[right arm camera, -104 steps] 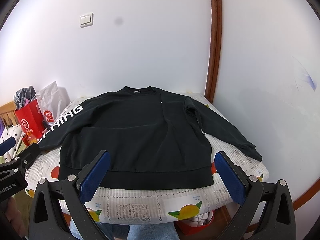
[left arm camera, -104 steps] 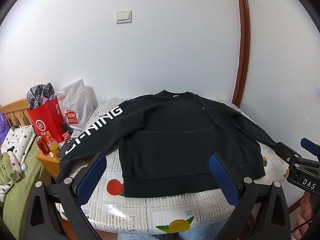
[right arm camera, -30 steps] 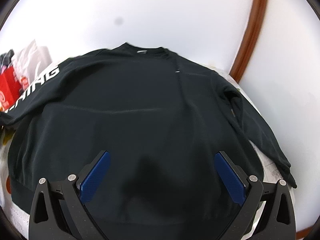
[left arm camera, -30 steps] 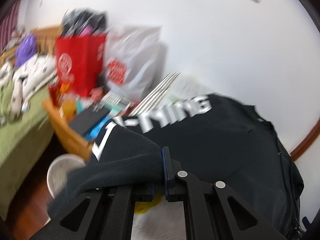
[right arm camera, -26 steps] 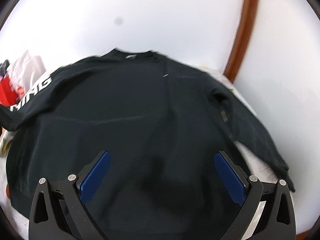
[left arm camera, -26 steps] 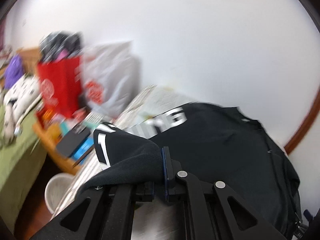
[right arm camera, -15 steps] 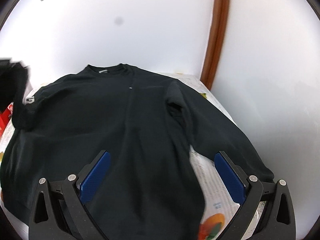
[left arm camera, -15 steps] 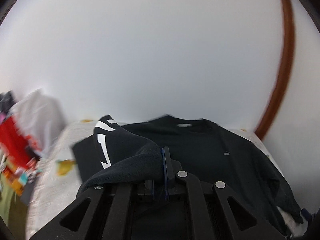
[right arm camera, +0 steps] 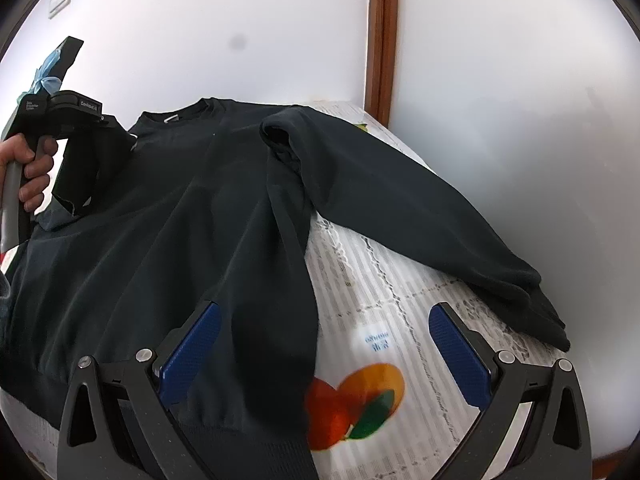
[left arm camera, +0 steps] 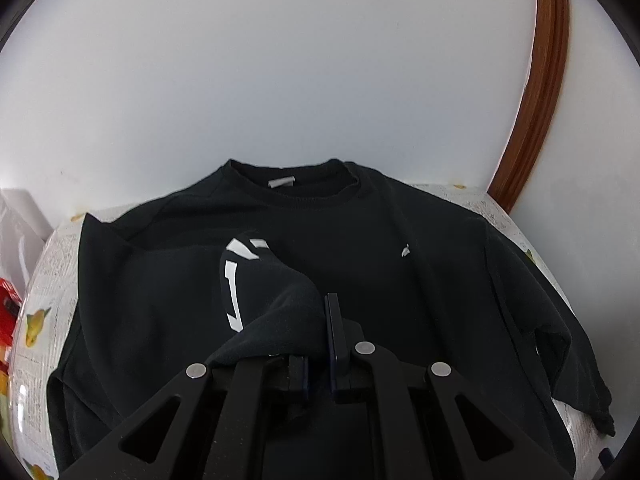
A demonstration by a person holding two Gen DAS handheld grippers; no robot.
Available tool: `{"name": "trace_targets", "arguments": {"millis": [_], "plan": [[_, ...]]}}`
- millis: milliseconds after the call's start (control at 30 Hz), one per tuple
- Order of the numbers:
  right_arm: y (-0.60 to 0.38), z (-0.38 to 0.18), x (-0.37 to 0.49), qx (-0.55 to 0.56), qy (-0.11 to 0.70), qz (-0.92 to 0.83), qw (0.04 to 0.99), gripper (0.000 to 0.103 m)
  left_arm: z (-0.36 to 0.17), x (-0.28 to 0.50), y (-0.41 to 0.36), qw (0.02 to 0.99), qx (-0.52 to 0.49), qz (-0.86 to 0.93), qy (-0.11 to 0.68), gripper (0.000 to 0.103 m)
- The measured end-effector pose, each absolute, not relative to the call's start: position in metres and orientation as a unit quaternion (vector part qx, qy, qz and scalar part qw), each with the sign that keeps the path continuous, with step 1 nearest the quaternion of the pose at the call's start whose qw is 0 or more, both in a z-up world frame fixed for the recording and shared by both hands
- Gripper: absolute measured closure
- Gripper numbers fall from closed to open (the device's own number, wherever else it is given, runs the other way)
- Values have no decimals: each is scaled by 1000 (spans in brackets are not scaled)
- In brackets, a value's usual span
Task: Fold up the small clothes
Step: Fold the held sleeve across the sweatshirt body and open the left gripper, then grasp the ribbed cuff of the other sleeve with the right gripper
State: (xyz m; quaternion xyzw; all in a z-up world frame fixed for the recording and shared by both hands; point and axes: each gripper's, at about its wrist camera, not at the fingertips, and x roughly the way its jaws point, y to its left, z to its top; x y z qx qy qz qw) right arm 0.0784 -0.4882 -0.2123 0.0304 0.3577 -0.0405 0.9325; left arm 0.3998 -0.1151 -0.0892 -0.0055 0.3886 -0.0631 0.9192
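Black sweatshirt (left arm camera: 360,264) lay flat on the counter (right arm camera: 400,280). Left tool (left arm camera: 318,344) was clamped on the lettered sleeve cuff (left arm camera: 272,300), lifted over the chest; right tool (right arm camera: 324,344) stood apart, empty. The cloth looked soft and limp, best pinched at cuffs or hem.

Left finger (left arm camera: 298,376): the held sleeve (left arm camera: 276,300) is covering its pad.
Sleeve lettering (left arm camera: 234,276): folds are hiding most letters.
Red bag (left arm camera: 8,320): the picture edge is cutting it (only a strip).
Sweatshirt hem (right arm camera: 240,444): the frame is hiding part of it.

plain white wall (left arm camera: 280,80); brown wooden trim (left arm camera: 536,92); fruit-print tablecloth (right arm camera: 380,320); daylight
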Motion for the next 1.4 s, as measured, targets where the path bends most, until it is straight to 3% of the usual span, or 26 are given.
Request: {"name": "trace_targets", "arguments": {"millis": [100,167,233,533,667,700,933,1267,1333,1367,1400], "plan": [[-486,-210,76,33,356,-40,933,1,-82,388,-117,913,-14,-92,398,73],[-480,-204,68,30,349,-37,936,1,-70,371,-116,913,-20,-119,390,43],[-472,-197,61,26,342,-33,939,1,-55,351,-116,918,-24,-137,370,29],[-412,-159,45,-14,308,1,951,3,-10,278,-62,934,-12,-129,334,21],[-374,-149,68,-43,307,41,950,28,-29,258,-7,935,0,-55,350,21],[-360,-147,79,-50,309,52,948,30,-34,250,3,934,1,-44,355,21],[-269,-146,152,-94,318,145,932,26,-99,219,69,911,-4,-8,413,21],[-174,-209,233,-183,376,160,894,23,-163,209,99,898,-2,-19,439,21],[-168,-219,246,-195,382,137,893,26,-168,207,97,897,1,-25,442,21],[-170,-220,249,-190,384,130,894,34,-171,208,96,895,2,-27,444,21],[-173,-219,251,-180,387,132,895,50,-174,208,96,895,2,-27,446,21]]}}
